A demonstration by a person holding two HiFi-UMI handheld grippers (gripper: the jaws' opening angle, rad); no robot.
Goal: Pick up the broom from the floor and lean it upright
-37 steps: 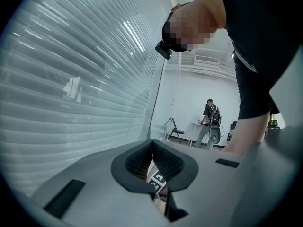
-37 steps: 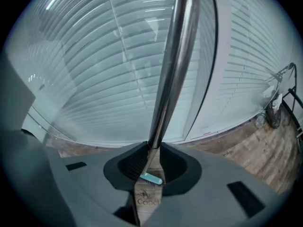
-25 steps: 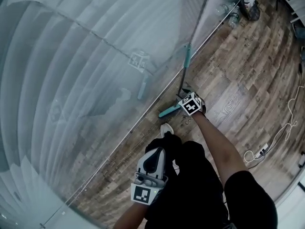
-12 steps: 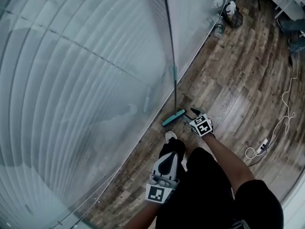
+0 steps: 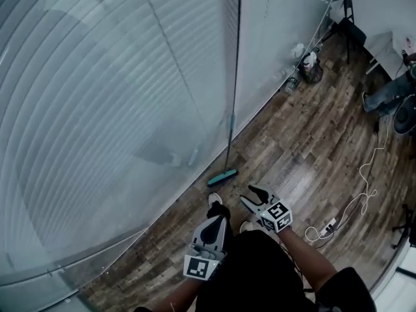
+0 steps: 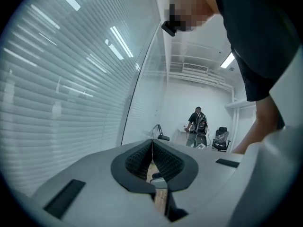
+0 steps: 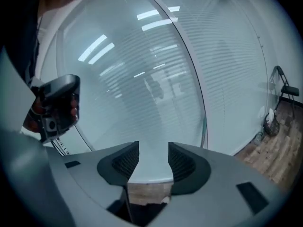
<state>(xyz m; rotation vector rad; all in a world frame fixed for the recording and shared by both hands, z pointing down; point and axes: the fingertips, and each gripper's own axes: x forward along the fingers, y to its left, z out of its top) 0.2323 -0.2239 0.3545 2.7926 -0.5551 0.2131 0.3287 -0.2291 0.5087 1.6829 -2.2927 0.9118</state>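
The broom (image 5: pixel 229 142) stands upright, its long dark handle leaning on the glass wall and its teal head (image 5: pixel 222 177) on the wood floor. My right gripper (image 5: pixel 255 196) hangs just right of the head and does not touch it. It is open; its jaws have just been opening and hold nothing. In the right gripper view (image 7: pixel 154 162) only glass shows between the pads, and the handle's teal sleeve (image 7: pixel 204 126) lies to the right. My left gripper (image 5: pixel 213 221) is low over my legs, its pads (image 6: pixel 152 161) meeting in a thin seam with nothing held.
The glass wall with blinds (image 5: pixel 117 109) fills the left. Bottles and a bag (image 5: pixel 305 64) sit by the far wall near a folding chair (image 5: pixel 348 18). A power strip with white cable (image 5: pixel 328 225) lies to the right. A person (image 6: pixel 198 124) stands far off.
My right gripper has left the broom's lower handle and risen away from it. Both grippers have lifted as I straightened up. The broom now leans alone on the glass.
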